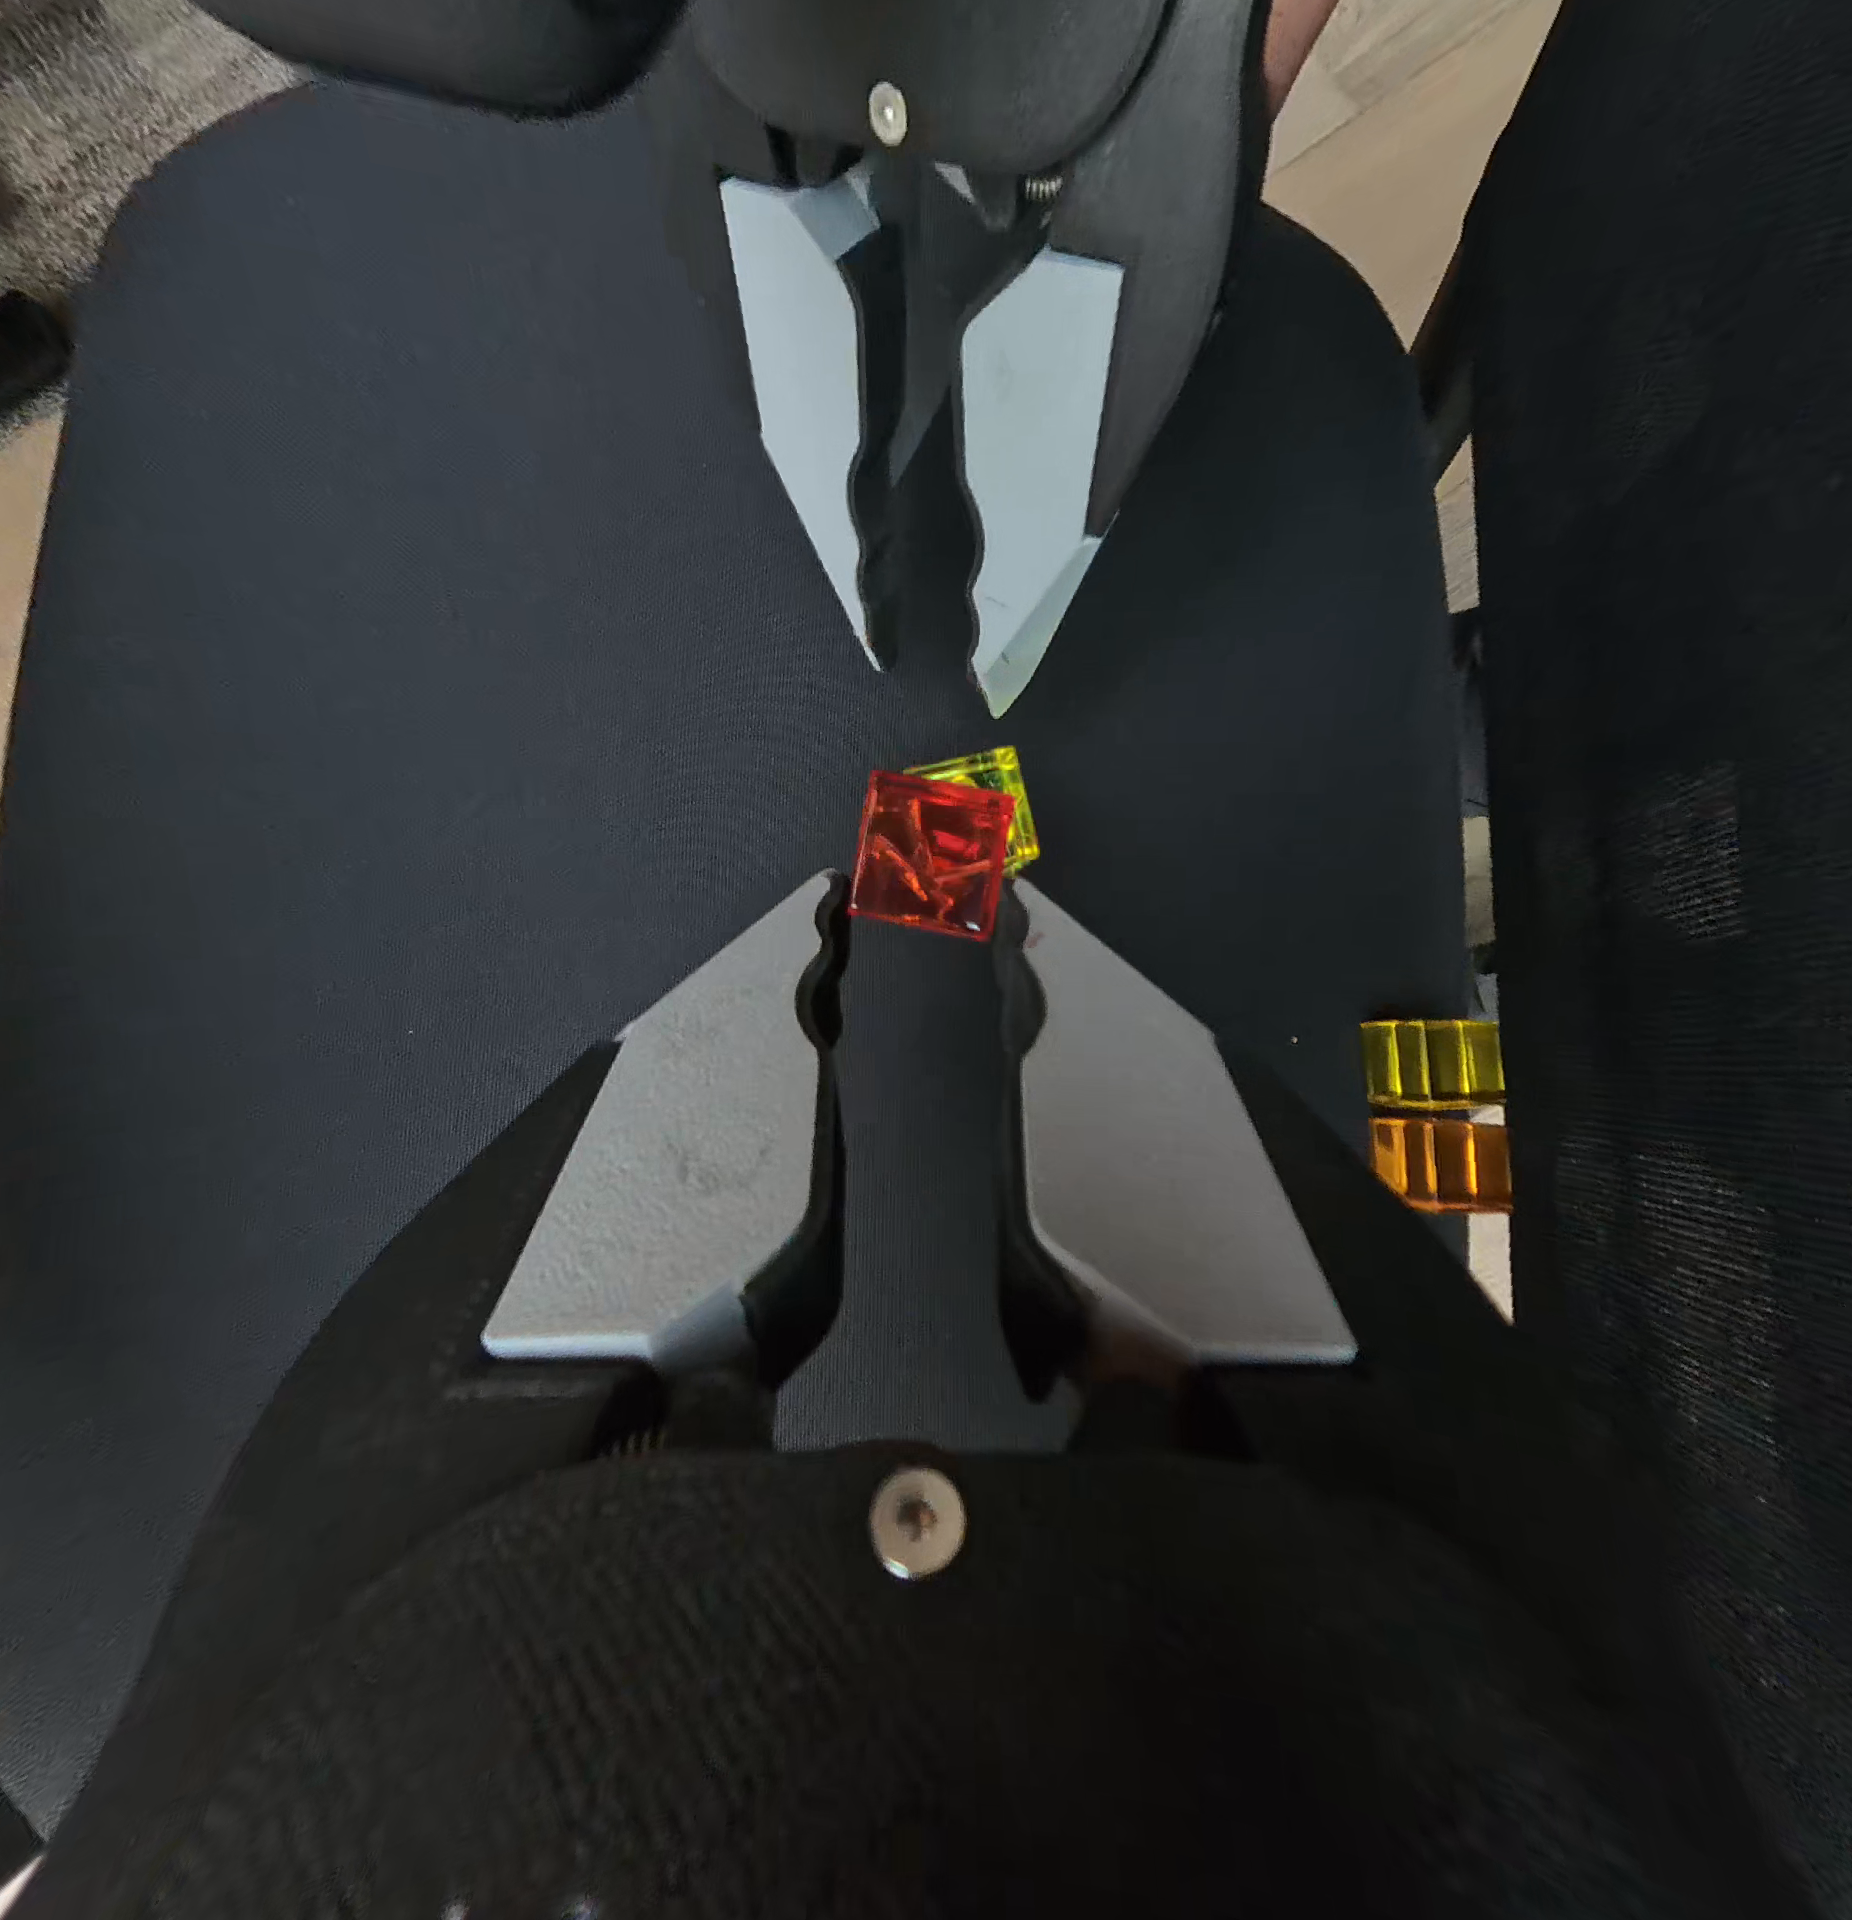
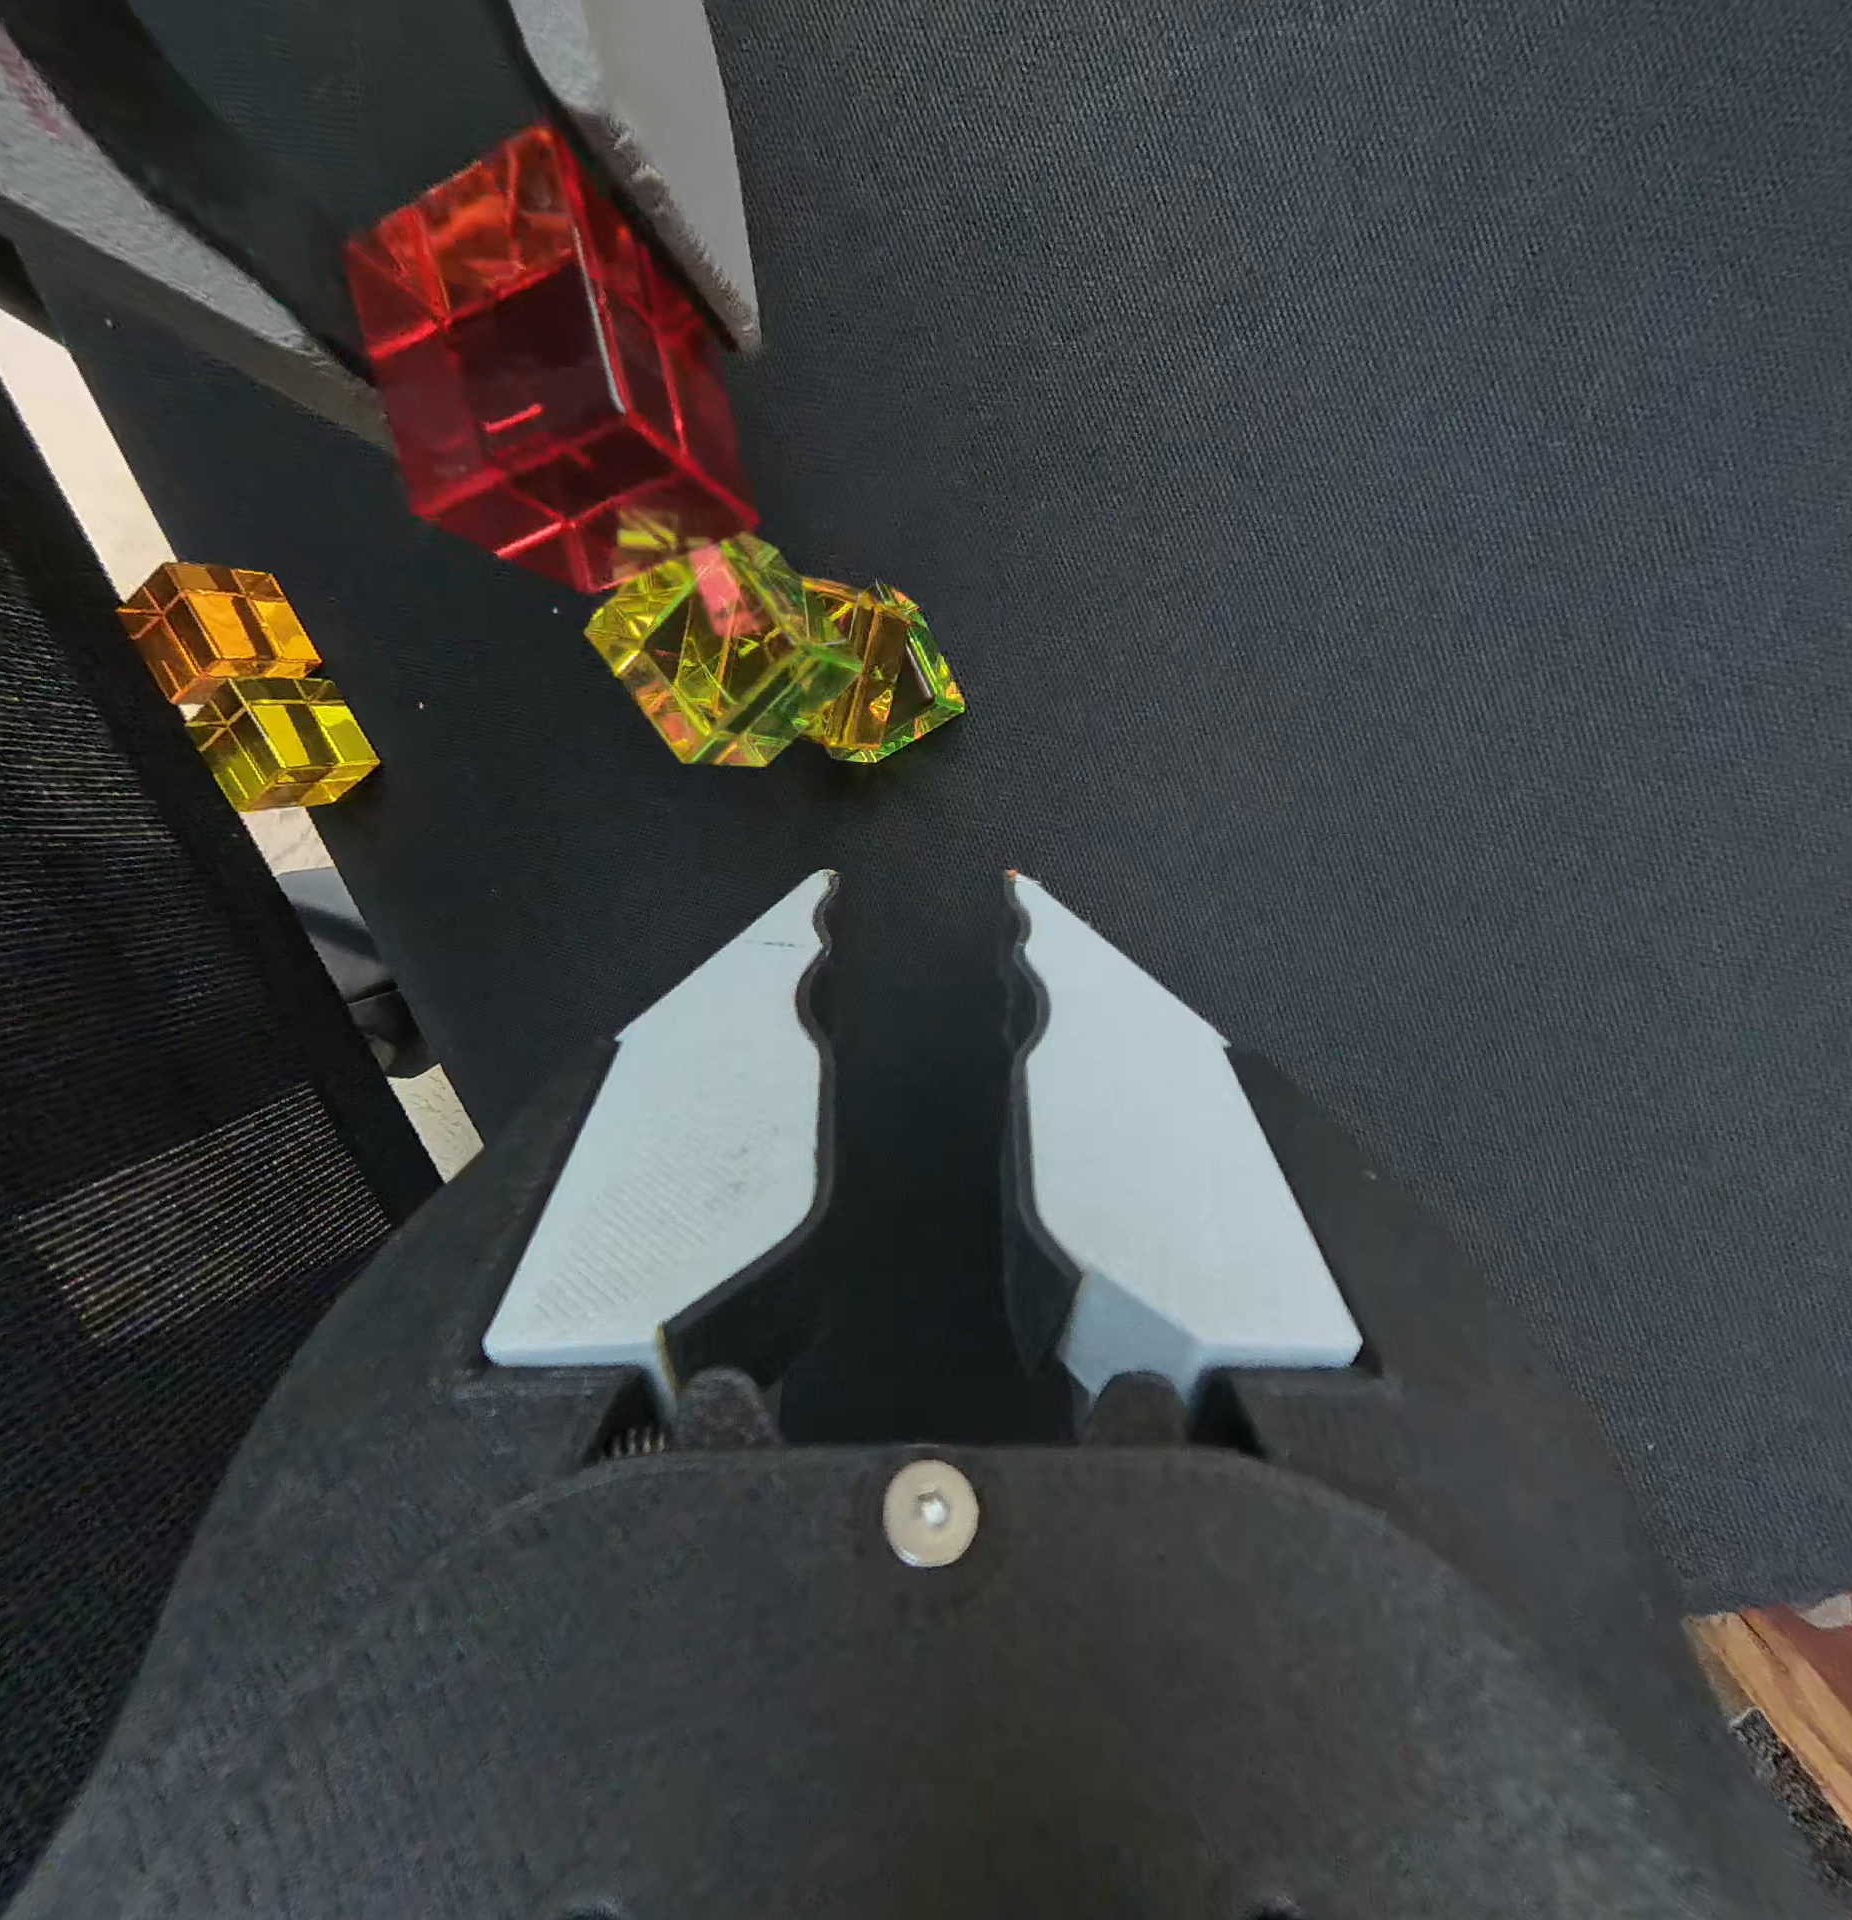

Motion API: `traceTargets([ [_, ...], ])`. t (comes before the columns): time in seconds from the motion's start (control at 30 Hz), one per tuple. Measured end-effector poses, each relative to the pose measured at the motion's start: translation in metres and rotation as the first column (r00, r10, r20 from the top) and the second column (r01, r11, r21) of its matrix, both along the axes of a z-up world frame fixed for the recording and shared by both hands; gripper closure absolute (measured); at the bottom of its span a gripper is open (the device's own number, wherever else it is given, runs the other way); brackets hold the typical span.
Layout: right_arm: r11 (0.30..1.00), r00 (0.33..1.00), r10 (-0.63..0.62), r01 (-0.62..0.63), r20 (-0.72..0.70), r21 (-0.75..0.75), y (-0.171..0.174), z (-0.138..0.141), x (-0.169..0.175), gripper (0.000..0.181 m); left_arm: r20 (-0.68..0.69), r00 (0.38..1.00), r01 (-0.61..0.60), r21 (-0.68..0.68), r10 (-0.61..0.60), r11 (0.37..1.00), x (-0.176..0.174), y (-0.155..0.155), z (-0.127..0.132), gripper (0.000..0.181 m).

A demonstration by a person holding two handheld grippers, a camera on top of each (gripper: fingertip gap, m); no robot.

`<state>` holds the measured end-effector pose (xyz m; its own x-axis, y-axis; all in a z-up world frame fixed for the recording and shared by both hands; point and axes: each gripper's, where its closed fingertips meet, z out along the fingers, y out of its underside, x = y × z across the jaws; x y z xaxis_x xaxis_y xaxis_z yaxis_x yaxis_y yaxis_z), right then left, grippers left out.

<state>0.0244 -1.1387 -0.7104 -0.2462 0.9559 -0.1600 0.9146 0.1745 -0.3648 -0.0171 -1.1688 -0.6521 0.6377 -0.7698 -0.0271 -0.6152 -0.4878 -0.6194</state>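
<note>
My left gripper [image 1: 922,894] is shut on a clear red cube [image 1: 932,857] and holds it over the black fabric chair seat [image 1: 434,623]. In the right wrist view the red cube [image 2: 548,364] hangs between the left gripper's fingers [image 2: 673,187], just above a yellow-green cube [image 2: 714,655], which touches a second green-yellow cube [image 2: 891,686]. Only one yellow-green cube [image 1: 1010,800] shows in the left wrist view, mostly hidden under the red one. My right gripper [image 2: 922,878] is open and empty, a short way from these cubes, and faces the left one [image 1: 932,681].
An orange cube [image 2: 221,629] and a yellow cube [image 2: 283,743] sit side by side at the seat's edge, also seen in the left wrist view [image 1: 1441,1164] [image 1: 1431,1060]. The mesh backrest [image 1: 1680,935] rises beside them. Wooden floor [image 2: 1795,1704] lies beyond the seat.
</note>
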Motion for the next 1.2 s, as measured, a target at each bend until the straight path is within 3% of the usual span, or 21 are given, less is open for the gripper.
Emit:
traceTargets([
  [0.2,1.0,1.0,0.0,0.0,0.009,-0.002,-0.001,-0.002,0.002,0.154,0.043,0.999,0.017,0.033,-0.018,0.999,0.017,0.003,0.012,0.156],
  [0.5,1.0,1.0,-0.006,0.006,0.008,-0.004,0.001,-0.001,0.002,0.155,0.024,1.0,-0.006,-0.018,0.006,1.0,0.017,0.006,-0.012,0.156],
  [0.7,1.0,1.0,0.002,-0.002,0.011,-0.006,-0.001,-0.001,0.002,0.155,0.025,0.999,-0.047,-0.027,0.048,0.999,0.011,0.008,-0.013,0.122],
  [0.97,1.0,1.0,0.006,-0.005,0.021,-0.008,-0.003,-0.003,0.003,0.155,0.011,0.997,-0.076,-0.029,0.076,0.997,0.003,0.006,-0.017,0.129],
  [1.1,1.0,1.0,0.005,-0.005,0.03,0.008,0.001,-0.004,0.005,0.155,0.003,0.996,-0.092,-0.062,0.092,0.994,0.005,0.004,-0.022,0.119],
  [1.2,0.999,0.999,-0.032,0.032,0.021,0.005,0.007,-0.001,0.004,0.155,-0.001,0.996,-0.088,-0.047,0.088,0.995,-0.002,0.001,-0.017,0.123],
])
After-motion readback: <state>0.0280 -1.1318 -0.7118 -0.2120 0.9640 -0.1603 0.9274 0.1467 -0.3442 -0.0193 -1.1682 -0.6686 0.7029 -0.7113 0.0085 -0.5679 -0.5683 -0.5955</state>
